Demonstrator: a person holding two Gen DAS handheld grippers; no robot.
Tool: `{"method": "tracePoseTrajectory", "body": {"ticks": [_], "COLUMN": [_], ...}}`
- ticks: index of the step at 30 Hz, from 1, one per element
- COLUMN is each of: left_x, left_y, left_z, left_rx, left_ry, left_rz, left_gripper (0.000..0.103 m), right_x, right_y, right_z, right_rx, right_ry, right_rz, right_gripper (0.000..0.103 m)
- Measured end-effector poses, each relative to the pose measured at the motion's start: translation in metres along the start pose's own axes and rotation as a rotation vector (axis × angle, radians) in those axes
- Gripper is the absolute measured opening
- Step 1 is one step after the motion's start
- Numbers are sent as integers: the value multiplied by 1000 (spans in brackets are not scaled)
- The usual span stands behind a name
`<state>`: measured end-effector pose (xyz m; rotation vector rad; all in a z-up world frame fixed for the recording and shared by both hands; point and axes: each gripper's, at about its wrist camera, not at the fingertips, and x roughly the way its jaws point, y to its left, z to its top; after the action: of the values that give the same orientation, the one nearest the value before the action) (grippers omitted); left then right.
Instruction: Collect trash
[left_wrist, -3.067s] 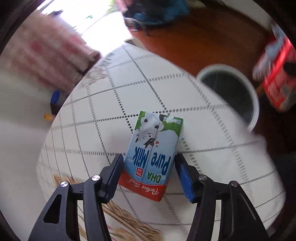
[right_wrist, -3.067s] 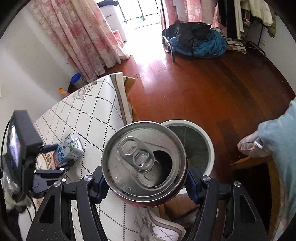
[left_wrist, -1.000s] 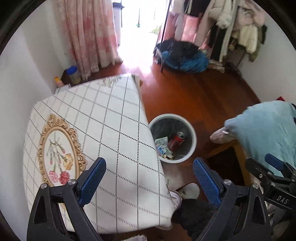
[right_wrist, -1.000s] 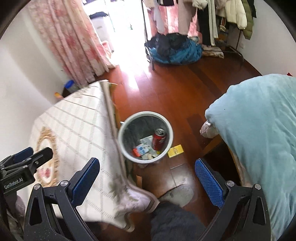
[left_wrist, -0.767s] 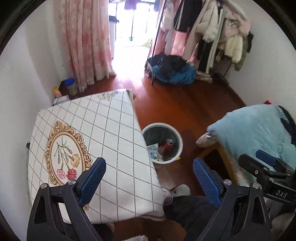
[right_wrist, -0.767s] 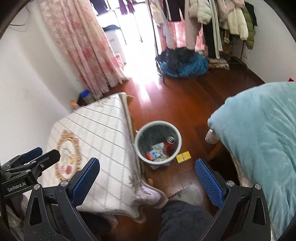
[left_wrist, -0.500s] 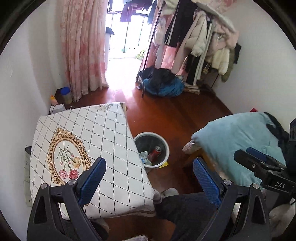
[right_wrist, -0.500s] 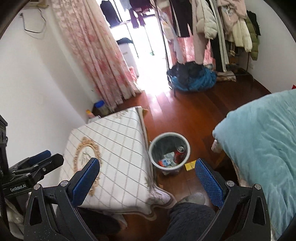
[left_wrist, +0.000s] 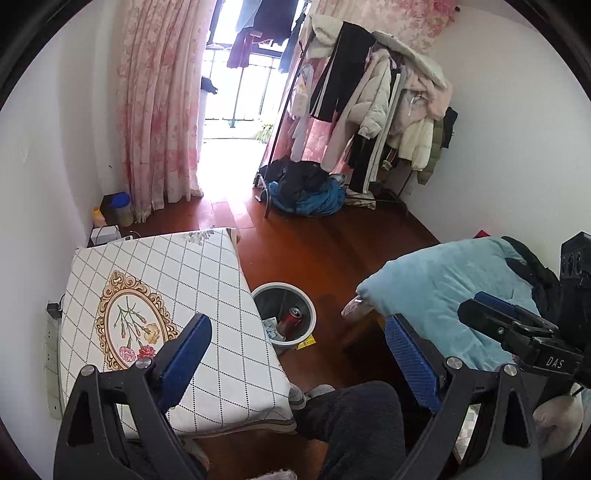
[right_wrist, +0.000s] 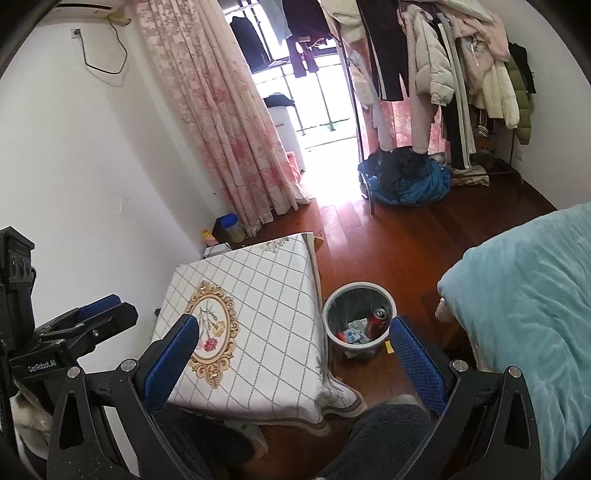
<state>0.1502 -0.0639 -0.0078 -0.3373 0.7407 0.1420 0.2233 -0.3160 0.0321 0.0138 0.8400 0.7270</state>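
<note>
A round white trash bin (left_wrist: 308, 298) (right_wrist: 332, 301) stands on the wooden floor beside the table. Inside it lie a red soda can (left_wrist: 290, 318) (right_wrist: 376, 322) and a blue-white milk carton (left_wrist: 270, 325) (right_wrist: 351, 335) with other scraps. My left gripper (left_wrist: 299, 349) is open and empty, held high above the table's edge. My right gripper (right_wrist: 291, 349) is open and empty, also high above the bin. The right gripper shows at the right of the left wrist view (left_wrist: 517, 328); the left gripper shows at the left of the right wrist view (right_wrist: 74, 325).
A low table with a white checked cloth (left_wrist: 207, 273) (right_wrist: 266, 273) and a gold floral oval stands by the wall. A blue blanket (left_wrist: 443, 288) (right_wrist: 528, 295) lies right. A clothes rack (left_wrist: 369, 110), a clothes pile (left_wrist: 306, 188), pink curtains (right_wrist: 229, 110) and my dark-trousered legs (left_wrist: 354, 424) also show.
Both grippers have let go of the milk carton and soda can, which now lie in the bin. Both have risen and pulled back, so more of the room shows.
</note>
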Motion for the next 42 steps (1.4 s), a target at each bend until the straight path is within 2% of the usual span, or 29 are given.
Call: {"method": "tracePoseTrajectory", "body": {"ticks": [9,10,11,42], "left_x": [-5,-5,-5,-1], "left_y": [-1,-1,-2,-15], "left_z": [-3,-4,-4,-6], "left_rx": [-4,-2,0,7], "left_ry": [5,3,3,23], "left_rz": [-9,-8,-6,-29], "left_gripper": [96,97,103,103], "right_x": [-6,-5,-4,-14], "right_y": [10,10,10,3], "right_z": [-3,-4,-4,-13], "right_rx": [-17,-16,-16,-33], "right_ry": [15,17,18,42], "right_rz": [21,19,15,-6], "right_gripper": [103,103,103,103]}}
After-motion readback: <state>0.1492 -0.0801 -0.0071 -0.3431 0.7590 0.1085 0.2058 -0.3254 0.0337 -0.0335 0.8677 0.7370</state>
